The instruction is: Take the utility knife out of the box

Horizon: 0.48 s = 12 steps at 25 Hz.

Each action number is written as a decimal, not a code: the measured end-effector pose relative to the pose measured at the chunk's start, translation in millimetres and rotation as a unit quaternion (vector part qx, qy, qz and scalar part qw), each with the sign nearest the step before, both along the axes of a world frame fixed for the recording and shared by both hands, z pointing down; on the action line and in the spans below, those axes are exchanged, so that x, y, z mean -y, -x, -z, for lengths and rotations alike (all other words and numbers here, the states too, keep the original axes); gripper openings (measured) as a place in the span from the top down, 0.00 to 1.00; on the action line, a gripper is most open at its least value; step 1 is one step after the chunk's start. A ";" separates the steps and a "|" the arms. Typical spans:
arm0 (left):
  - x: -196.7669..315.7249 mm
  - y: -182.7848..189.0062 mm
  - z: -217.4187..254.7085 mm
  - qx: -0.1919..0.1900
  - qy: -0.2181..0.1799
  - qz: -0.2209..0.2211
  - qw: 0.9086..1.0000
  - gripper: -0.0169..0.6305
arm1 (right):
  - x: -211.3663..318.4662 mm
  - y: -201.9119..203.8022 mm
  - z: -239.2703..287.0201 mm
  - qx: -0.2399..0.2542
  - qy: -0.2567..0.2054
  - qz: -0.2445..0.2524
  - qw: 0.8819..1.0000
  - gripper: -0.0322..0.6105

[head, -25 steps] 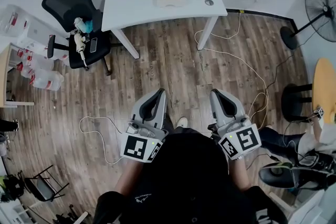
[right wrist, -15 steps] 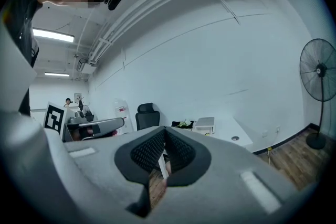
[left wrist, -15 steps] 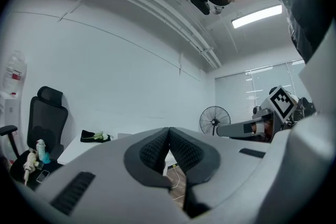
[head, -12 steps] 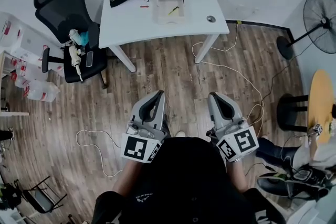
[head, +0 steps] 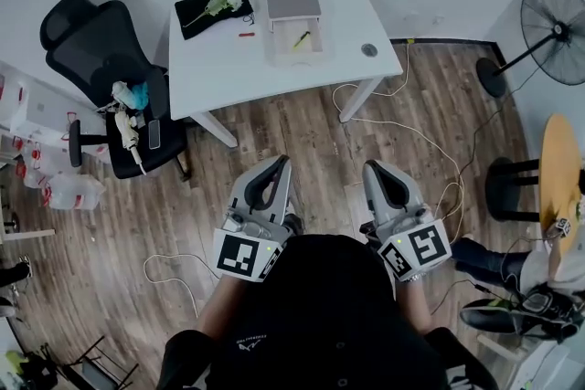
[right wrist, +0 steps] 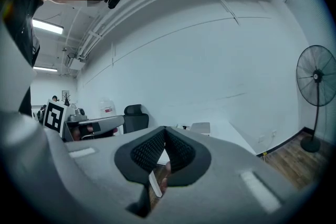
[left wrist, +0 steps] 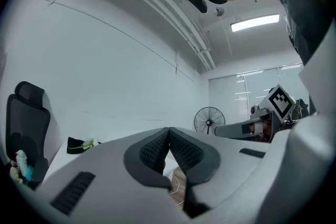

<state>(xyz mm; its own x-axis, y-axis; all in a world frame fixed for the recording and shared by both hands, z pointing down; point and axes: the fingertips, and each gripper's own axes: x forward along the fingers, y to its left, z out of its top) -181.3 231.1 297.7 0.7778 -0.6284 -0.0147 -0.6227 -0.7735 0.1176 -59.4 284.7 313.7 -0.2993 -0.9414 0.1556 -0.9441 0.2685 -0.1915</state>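
On the white table [head: 219, 68] at the far side stands a pale box [head: 294, 18] with its lid up. A small yellow-green utility knife [head: 302, 39] lies inside it. My left gripper [head: 279, 163] and right gripper [head: 373, 167] are held side by side over the wooden floor, well short of the table. Both are shut with nothing between the pads. In the left gripper view the shut left gripper [left wrist: 169, 131] points toward the table, and the right gripper [left wrist: 251, 126] shows beside it. In the right gripper view the box [right wrist: 200, 127] appears just beyond the shut right gripper [right wrist: 164, 131].
A black cloth with a flower [head: 215, 6], a small red item [head: 247, 35] and a grey disc [head: 368, 50] lie on the table. A black office chair [head: 101, 78] stands to its left. Cables [head: 411, 132] trail over the floor. A standing fan [head: 548, 18] and a yellow round table [head: 559, 169] are at the right.
The table, the box and the chair have slid lower in the head view and look nearer. Both grippers keep their pose in front of the body, still shut.
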 end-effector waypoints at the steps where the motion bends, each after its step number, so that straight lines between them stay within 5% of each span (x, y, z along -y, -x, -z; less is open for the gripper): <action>1: 7.4 1.6 0.3 0.001 -0.003 -0.005 1.000 0.97 | 6.7 1.2 -0.2 0.000 -0.002 -0.005 1.000 0.94; 12: 66.2 23.9 -3.5 -0.005 0.006 -0.007 1.000 0.97 | 61.5 15.9 0.9 -0.007 0.000 -0.021 1.000 0.94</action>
